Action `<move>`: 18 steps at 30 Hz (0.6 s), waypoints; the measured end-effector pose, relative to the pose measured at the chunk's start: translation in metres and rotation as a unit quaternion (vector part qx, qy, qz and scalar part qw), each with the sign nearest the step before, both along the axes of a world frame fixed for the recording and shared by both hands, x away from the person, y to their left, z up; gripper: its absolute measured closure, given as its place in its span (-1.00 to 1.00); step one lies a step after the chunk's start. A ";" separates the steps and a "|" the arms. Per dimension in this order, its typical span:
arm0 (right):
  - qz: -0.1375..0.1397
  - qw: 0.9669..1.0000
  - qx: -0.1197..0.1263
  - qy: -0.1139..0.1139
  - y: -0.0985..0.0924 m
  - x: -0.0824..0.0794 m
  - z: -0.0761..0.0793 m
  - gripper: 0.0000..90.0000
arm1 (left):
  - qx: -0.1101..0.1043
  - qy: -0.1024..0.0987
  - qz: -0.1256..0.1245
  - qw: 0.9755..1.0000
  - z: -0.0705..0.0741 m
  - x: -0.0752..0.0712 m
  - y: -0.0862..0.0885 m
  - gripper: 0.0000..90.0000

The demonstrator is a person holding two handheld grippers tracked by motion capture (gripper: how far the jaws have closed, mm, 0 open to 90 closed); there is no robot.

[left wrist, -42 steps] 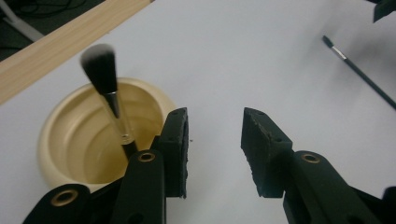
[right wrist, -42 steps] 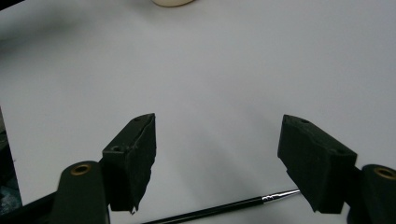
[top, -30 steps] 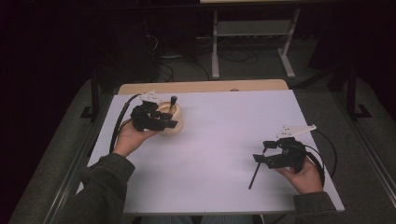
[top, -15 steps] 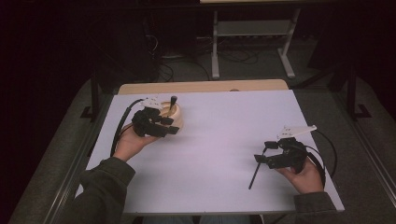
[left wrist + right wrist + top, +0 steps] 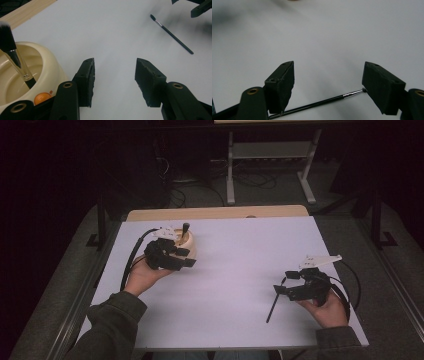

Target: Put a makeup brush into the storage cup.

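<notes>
A cream bowl (image 5: 189, 244) sits at the table's far left with a thick black-bristled brush (image 5: 185, 230) standing in it. My left gripper (image 5: 187, 258) hovers just in front of the bowl, open and empty. In the left gripper view the bowl (image 5: 47, 65) and brush (image 5: 15, 60) lie left of the open gripper (image 5: 115, 65). A thin black brush (image 5: 272, 307) lies flat at the near right. My right gripper (image 5: 283, 282) stands open over its tip end. The right gripper view shows the thin brush (image 5: 319, 102) lying across between the open gripper (image 5: 328, 67) jaws, ungripped.
The white tabletop (image 5: 240, 255) has a wooden strip (image 5: 215, 213) along its far edge. A small orange piece (image 5: 41, 98) shows at the bowl's near side. A metal stand (image 5: 270, 155) and cables lie on the dark floor beyond the table.
My left gripper has drifted slightly toward the near edge, off the bowl's front. The right gripper and the thin brush have stayed put.
</notes>
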State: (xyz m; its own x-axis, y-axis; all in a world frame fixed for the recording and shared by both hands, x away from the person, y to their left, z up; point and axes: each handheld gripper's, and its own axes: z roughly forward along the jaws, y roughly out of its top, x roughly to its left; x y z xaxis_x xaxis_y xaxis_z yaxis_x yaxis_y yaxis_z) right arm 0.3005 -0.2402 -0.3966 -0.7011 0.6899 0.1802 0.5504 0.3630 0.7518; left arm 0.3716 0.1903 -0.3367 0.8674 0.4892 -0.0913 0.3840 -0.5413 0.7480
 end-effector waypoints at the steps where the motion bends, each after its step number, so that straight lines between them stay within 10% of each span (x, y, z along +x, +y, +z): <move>1: 0.000 1.000 0.000 0.000 0.000 0.000 0.000 -0.45 | 0.000 0.000 0.000 1.000 0.000 0.000 0.000 0.11; 18: -0.001 1.000 -0.001 -0.001 -0.001 -0.001 0.001 -0.45 | 0.000 -0.001 -0.012 1.000 0.000 -0.005 -0.011 0.06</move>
State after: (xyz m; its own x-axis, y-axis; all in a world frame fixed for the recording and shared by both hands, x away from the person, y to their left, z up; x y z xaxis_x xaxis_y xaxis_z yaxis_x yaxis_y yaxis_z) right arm 0.2998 -0.2415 -0.3956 -0.6999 0.6917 0.1779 0.5496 0.3626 0.7526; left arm 0.3664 0.1798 -0.3367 0.8790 0.4684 -0.0895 0.3694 -0.5503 0.7488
